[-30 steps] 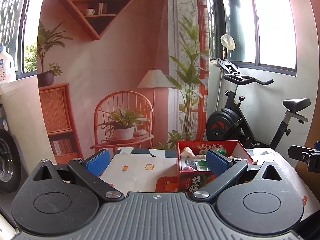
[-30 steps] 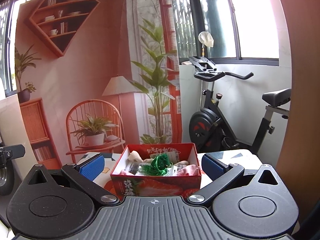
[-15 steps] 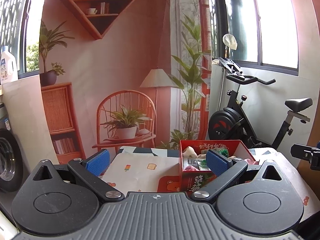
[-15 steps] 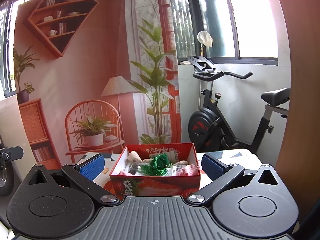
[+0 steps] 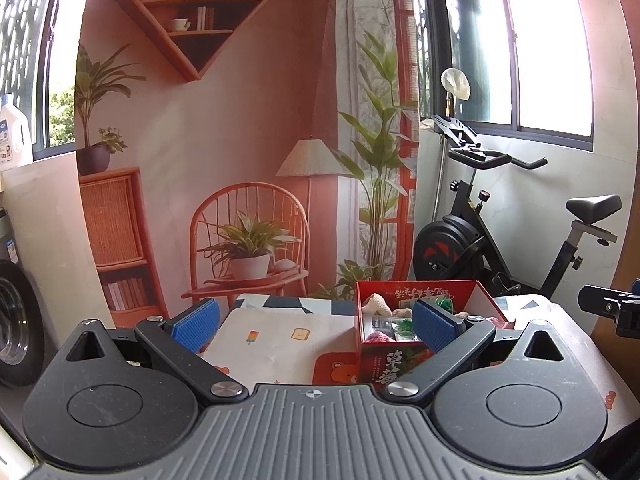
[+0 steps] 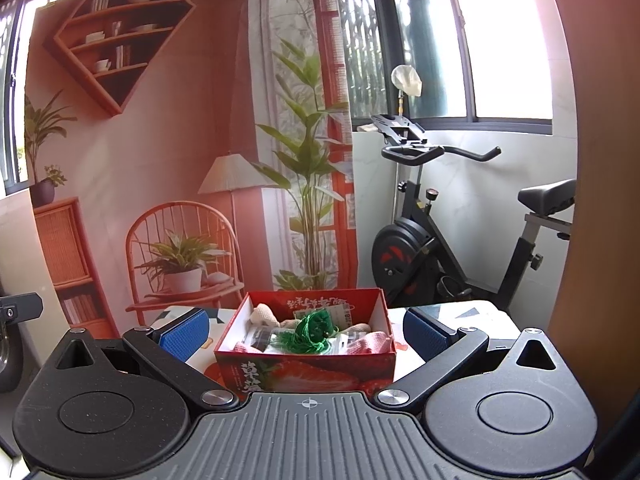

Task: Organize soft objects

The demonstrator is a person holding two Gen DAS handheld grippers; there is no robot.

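Observation:
A red strawberry-print box [image 6: 308, 372] stands on the table, straight ahead of my right gripper [image 6: 304, 330], which is open and holds nothing. Inside lie a green tassel [image 6: 314, 330], a cream knitted piece [image 6: 264, 314], pink cloth [image 6: 376, 342] and small packets. In the left wrist view the same box [image 5: 384, 360] sits to the right of centre, partly behind the right blue pad. My left gripper [image 5: 316, 318] is open and empty over the patterned tablecloth [image 5: 280, 340].
A printed backdrop [image 6: 180, 160] of a chair and plants hangs behind the table. An exercise bike [image 6: 440, 256] stands at the back right. A wooden panel [image 6: 592, 200] rises at the right edge. The other gripper's tip [image 5: 608, 308] shows at the far right.
Both views have shifted only slightly; the left gripper has drifted a little, so the box sits marginally lower and further right. Neither gripper has opened or shut.

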